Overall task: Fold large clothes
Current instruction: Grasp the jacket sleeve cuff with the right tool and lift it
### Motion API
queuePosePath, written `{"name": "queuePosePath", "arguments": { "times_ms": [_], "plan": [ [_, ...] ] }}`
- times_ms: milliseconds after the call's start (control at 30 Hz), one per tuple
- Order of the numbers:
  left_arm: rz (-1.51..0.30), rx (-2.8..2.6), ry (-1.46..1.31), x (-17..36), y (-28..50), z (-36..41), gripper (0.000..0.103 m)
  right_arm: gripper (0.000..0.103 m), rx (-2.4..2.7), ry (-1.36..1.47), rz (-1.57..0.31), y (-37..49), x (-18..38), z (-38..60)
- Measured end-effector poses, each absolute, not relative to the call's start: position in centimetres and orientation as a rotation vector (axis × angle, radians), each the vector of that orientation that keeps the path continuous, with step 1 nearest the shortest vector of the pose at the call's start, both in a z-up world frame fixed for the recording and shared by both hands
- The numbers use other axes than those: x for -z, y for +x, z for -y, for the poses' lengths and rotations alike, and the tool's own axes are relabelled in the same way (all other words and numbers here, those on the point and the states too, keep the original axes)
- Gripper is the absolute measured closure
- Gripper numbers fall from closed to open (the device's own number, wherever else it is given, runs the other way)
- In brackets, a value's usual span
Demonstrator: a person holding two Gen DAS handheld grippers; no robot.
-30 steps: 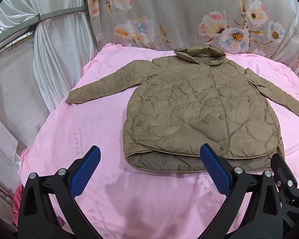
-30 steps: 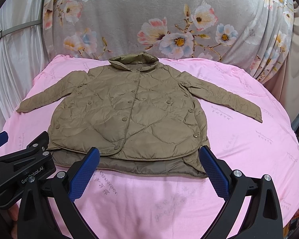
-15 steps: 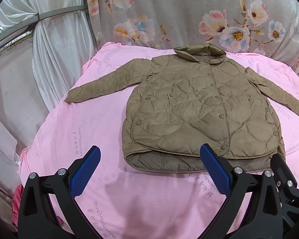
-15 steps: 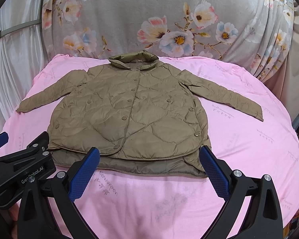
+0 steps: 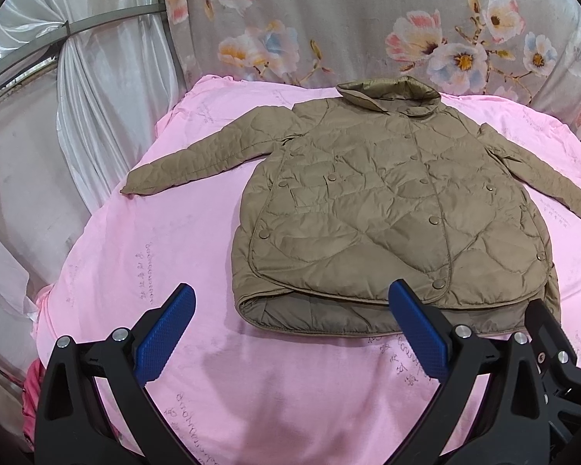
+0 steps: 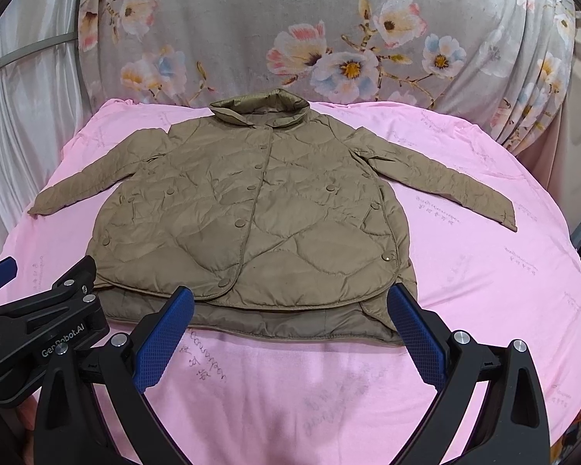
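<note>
Left tongs (image 5: 290, 333): blue-padded jaws spread wide, nothing between them, hovering above the pink sheet (image 5: 143, 255) just short of the hem; placed, by my reading, for a reach to the garment's left side. Right tongs (image 6: 290, 329): likewise wide apart and empty, tips over the near hem, the left unit's black body showing at the lower left of the right wrist view; the pair sit side by side, which suits a two-handed fold. Quilted jacket (image 6: 251, 213): olive-brown, lying front up and flat on the sheet, snaps closed down the front, collar (image 6: 259, 110) at the far end, hem nearest the tongs with the back panel's lining showing below the front edge. Left sleeve (image 5: 201, 162) and right sleeve (image 6: 445, 182): both spread outward and angled toward the near side, untucked, so folding looks not yet begun; sleeves probably come in first. Beyond: floral drape (image 6: 329, 38) behind, white curtain (image 5: 97, 97) at left.
</note>
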State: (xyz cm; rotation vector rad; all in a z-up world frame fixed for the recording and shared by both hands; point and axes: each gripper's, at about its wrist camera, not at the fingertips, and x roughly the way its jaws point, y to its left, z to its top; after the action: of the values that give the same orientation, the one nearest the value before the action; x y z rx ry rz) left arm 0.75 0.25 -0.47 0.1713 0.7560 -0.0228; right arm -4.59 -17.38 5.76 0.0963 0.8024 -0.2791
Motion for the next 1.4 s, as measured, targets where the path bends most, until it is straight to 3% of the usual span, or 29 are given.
{"name": "queuePosePath", "arguments": {
  "times_ms": [333, 600, 933, 1033, 1233, 1267, 1300, 1333, 1400],
  "plan": [
    [-0.813, 0.039, 0.155, 1.9, 3.7, -0.4, 0.005, 0.005, 0.181, 0.275, -0.872, -1.9, -3.5, 22.4],
    [-0.828, 0.007, 0.129, 2.9, 8.3, -1.8, 0.005, 0.006, 0.411, 0.746, -0.748, 0.0, -0.4, 41.7],
    [-0.791, -0.059, 0.072, 4.1, 14.2, -3.0, 0.005, 0.006, 0.7, 0.955, -0.612, 2.0, 4.5, 58.4],
    [-0.817, -0.064, 0.064, 4.7, 15.7, -3.3, 0.005, 0.011, 0.751, 1.005, -0.61, 2.7, 6.5, 61.4],
    [-0.863, -0.078, 0.031, 5.7, 18.0, -4.2, 0.005, 0.034, 0.815, 1.117, -0.551, 3.3, 9.1, 64.3],
    [-0.866, -0.084, 0.023, 5.8, 18.3, -4.4, 0.005, 0.049, 0.832, 1.104, -0.542, 3.6, 9.1, 64.6],
    [-0.869, -0.086, 0.015, 6.0, 18.6, -4.6, 0.005, 0.08, 0.833, 1.093, -0.547, 3.9, 9.1, 64.8],
    [-0.87, -0.087, 0.01, 6.1, 18.8, -4.7, 0.005, 0.096, 0.82, 1.092, -0.554, 4.3, 9.2, 65.0],
    [-0.873, -0.09, 0.003, 6.3, 19.2, -5.0, 0.005, 0.099, 0.804, 1.103, -0.541, 5.0, 9.0, 65.4]
  ]
}}
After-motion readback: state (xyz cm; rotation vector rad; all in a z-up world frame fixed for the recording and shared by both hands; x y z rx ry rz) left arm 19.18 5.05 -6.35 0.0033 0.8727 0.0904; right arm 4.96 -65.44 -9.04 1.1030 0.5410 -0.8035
